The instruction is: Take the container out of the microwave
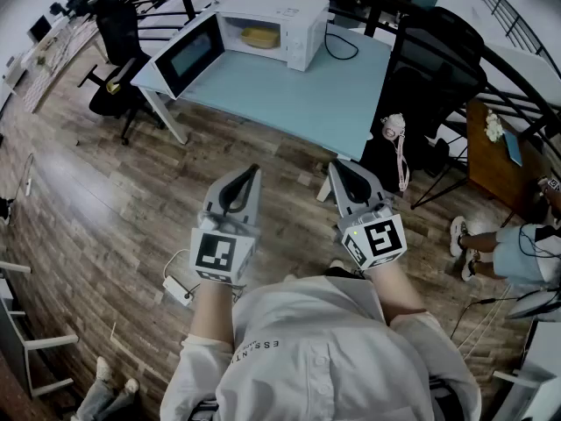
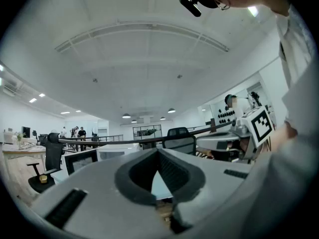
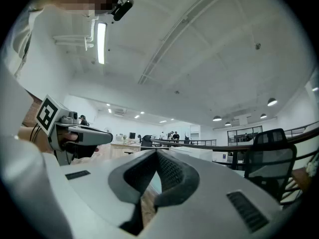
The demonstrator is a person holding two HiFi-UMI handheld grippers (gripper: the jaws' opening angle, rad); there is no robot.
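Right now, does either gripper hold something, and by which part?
Nothing is held: the left gripper and the right gripper are both shut and empty.

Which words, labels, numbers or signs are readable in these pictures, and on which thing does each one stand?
"ESSENTI": on the person's white shirt, small and turned round in the head view; any further letters are unclear.
Marker cubes: only black and white square patterns, no letters.
Microwave: any label is too small to read.
Both gripper views: no readable text.

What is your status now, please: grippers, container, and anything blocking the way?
Left gripper and right gripper shut, empty, held away from table. Yellow container inside microwave, door open. Path looks clear.
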